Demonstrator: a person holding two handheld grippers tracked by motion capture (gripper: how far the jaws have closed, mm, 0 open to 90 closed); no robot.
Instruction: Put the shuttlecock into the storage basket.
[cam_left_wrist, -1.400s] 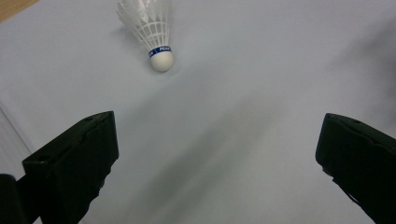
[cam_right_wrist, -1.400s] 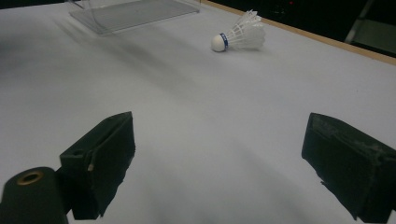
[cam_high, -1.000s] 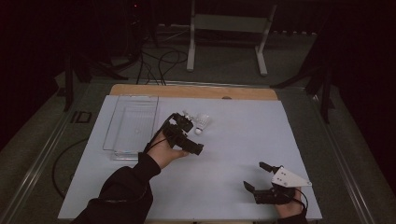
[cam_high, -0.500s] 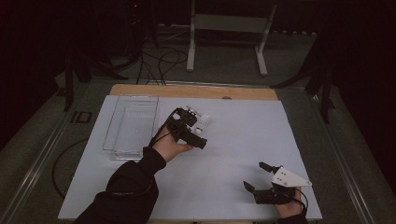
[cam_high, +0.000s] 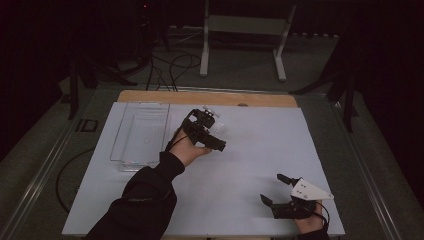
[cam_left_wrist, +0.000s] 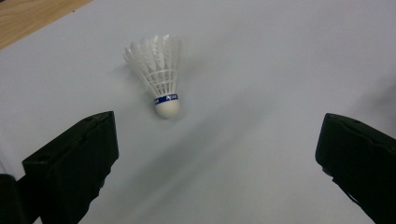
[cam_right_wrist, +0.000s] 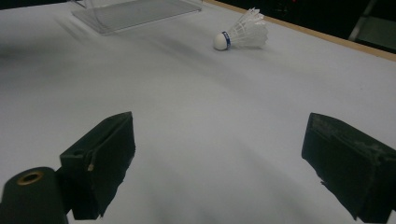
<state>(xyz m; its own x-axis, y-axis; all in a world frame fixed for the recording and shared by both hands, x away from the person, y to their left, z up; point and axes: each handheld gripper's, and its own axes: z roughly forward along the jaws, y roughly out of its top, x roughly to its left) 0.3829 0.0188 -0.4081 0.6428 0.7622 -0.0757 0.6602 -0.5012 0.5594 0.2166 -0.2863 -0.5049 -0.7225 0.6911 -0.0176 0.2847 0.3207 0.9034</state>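
Your left claw (cam_high: 212, 120) hung wide open and empty over the shuttlecock (cam_left_wrist: 159, 74), which lay on its side on the surface (cam_high: 250, 150) beside the tray (cam_high: 140, 132). Closing on the feathers could have crushed them, and the round cork might have slipped away. Your right claw (cam_high: 277, 190) rested open, also empty.

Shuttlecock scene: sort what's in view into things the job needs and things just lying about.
In the job:
- shuttlecock, lying on its side
- left gripper, jaws open toward it
- clear plastic tray, a likely destination

Lying about:
- right gripper, open, resting apart
- white table cover
- metal stand behind the table
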